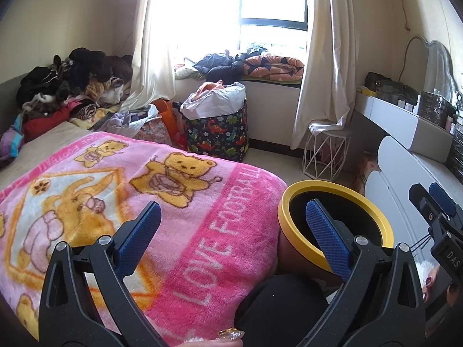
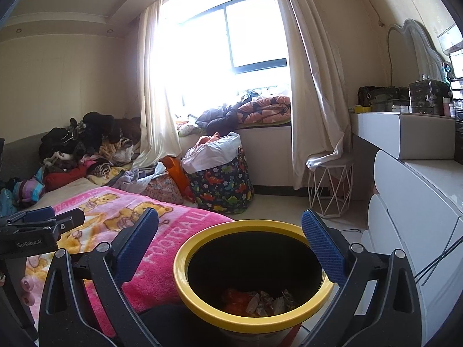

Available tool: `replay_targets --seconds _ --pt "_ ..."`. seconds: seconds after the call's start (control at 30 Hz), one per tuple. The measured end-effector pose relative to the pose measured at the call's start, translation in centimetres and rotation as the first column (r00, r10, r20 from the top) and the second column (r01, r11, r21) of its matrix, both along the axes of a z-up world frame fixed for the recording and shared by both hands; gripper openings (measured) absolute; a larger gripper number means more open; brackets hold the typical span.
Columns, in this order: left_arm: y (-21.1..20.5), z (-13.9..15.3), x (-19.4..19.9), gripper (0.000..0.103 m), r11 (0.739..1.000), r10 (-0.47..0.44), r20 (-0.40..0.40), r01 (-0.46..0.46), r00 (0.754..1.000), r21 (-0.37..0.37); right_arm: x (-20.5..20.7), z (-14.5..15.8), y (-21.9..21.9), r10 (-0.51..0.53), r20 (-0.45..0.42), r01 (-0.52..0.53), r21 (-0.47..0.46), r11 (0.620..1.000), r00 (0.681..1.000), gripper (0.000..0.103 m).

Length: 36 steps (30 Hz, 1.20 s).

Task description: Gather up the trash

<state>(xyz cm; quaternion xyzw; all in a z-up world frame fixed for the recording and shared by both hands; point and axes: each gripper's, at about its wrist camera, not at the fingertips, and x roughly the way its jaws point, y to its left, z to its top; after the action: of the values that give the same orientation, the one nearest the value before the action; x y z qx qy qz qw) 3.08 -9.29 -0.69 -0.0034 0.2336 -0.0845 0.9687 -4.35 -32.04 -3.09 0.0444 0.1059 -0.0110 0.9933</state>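
Note:
A black trash bin with a yellow rim (image 2: 199, 243) stands on the floor beside the bed, right below my right gripper (image 2: 230, 231), which is open and empty above its mouth. Crumpled orange and silvery trash (image 2: 257, 302) lies at the bin's bottom. In the left wrist view the bin's rim (image 1: 292, 193) is at the lower right, beside the bed's edge. My left gripper (image 1: 235, 219) is open and empty over the pink teddy-bear blanket (image 1: 144, 202). The right gripper (image 1: 439, 211) shows at that view's right edge.
A dinosaur-print laundry basket (image 2: 222, 185) with a white liner stands on the floor under the window. A white wire stool (image 2: 330, 188) stands by the curtain. A white dresser (image 2: 405, 190) runs along the right. Clothes are piled (image 2: 86, 144) at the bed's far end.

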Motion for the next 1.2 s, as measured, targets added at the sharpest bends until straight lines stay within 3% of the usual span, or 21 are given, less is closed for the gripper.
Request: replay_targets --seconds 1.2 --pt "0.21 0.13 0.13 0.092 1.000 -0.002 0.004 0.002 1.000 -0.002 -0.02 -0.01 -0.25 -0.002 0.000 0.002 0.003 1.000 1.000 0.096"
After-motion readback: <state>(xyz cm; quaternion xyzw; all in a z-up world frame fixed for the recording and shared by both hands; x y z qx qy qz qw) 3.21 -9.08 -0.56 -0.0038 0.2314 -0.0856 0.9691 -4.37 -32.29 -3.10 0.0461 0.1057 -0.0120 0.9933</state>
